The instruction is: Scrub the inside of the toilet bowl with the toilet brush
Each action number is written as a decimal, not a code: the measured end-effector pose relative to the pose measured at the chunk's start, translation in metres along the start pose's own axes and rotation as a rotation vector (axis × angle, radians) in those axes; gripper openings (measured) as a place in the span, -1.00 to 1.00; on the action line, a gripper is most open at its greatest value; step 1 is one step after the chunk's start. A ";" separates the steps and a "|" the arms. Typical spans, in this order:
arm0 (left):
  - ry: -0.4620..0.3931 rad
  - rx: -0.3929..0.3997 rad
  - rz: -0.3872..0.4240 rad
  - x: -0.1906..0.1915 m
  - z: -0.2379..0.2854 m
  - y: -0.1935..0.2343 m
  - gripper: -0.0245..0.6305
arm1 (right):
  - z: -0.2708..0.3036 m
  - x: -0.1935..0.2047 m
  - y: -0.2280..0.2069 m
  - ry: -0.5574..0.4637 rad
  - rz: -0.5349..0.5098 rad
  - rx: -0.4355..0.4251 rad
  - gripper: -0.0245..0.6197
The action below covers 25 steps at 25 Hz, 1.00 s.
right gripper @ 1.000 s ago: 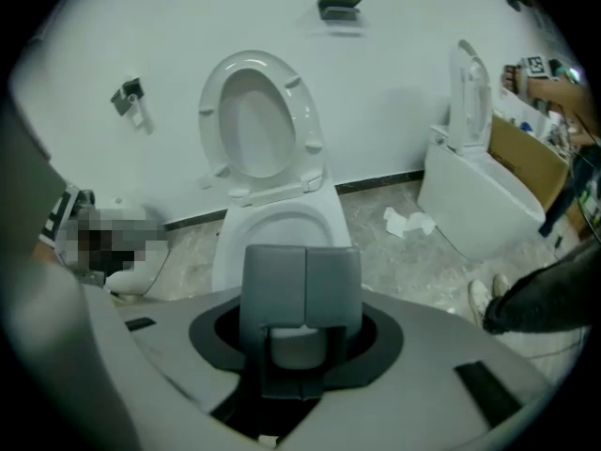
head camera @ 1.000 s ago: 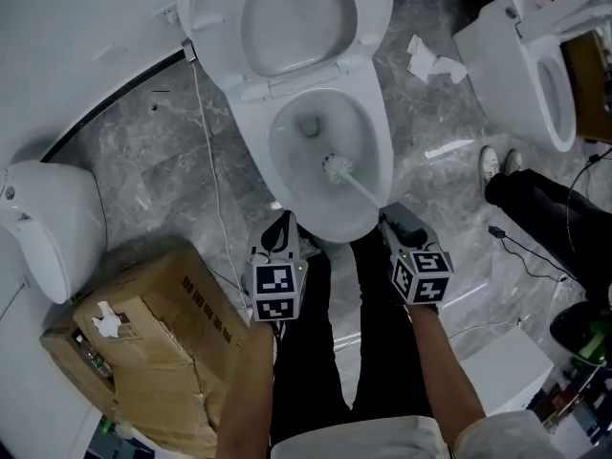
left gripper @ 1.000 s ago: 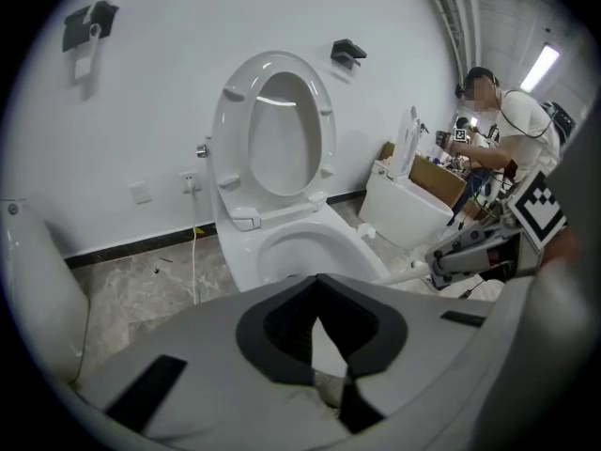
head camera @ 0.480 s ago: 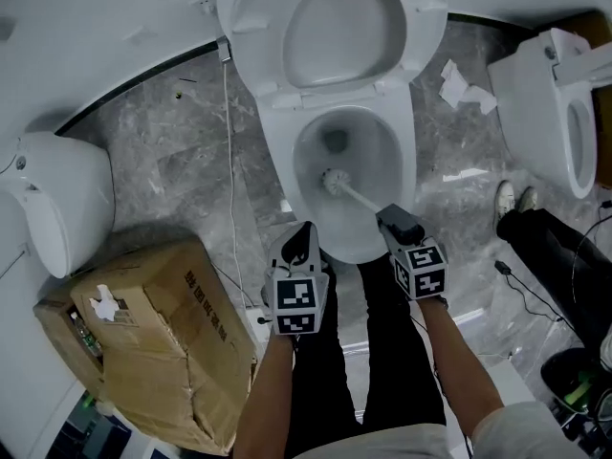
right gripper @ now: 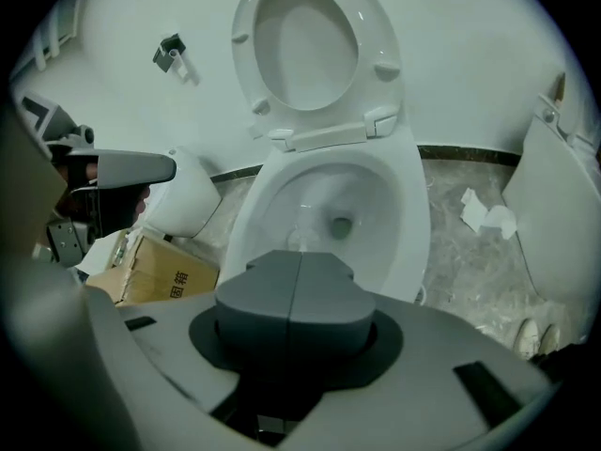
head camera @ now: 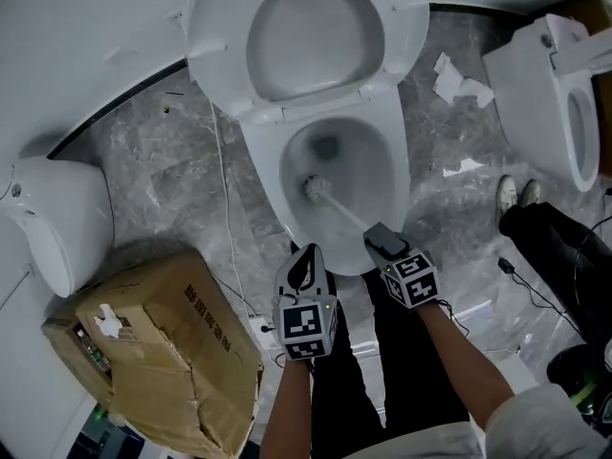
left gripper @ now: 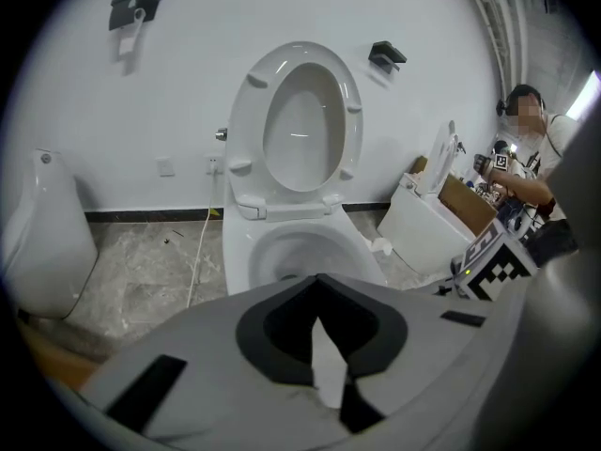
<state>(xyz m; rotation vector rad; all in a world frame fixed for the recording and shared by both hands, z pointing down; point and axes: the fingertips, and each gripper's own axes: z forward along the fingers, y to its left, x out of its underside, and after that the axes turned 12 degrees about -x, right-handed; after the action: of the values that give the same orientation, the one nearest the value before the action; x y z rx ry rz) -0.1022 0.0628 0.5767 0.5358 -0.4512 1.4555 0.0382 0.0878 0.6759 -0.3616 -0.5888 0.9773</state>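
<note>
Sweeping leftward, your toilet brush [head camera: 337,207] head now sits low on the toilet bowl's [head camera: 400,175] left near wall. Your left gripper [head camera: 304,256], jaws together and empty, waits near the rim. Your right gripper [head camera: 382,240] clamps the handle, which slants far-left from it.

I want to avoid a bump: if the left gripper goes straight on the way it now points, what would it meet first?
Probably the front rim of the white ceramic toilet bowl, which lies just beyond the jaws of the left gripper. The depth is hard to judge.
</note>
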 end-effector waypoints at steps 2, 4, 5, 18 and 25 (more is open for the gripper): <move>0.000 -0.003 0.005 -0.003 -0.001 0.003 -0.84 | 0.003 -0.002 0.001 0.000 0.004 -0.007 -0.37; -0.001 -0.013 0.010 -0.006 0.000 0.010 -0.84 | 0.007 -0.007 0.003 0.005 -0.007 -0.006 -0.37; -0.001 -0.020 0.009 -0.007 -0.001 0.013 -0.84 | 0.009 -0.009 0.004 0.011 -0.014 -0.006 -0.37; 0.001 -0.060 -0.006 -0.009 0.004 0.020 -0.84 | 0.025 -0.030 0.003 0.027 -0.052 -0.013 -0.37; -0.009 -0.072 -0.048 -0.020 0.003 0.012 -0.84 | 0.032 -0.053 -0.008 0.034 -0.076 -0.013 -0.37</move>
<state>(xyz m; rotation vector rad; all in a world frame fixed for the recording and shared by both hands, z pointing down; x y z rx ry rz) -0.1151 0.0457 0.5680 0.4931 -0.4926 1.3863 0.0014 0.0391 0.6893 -0.3649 -0.5740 0.8935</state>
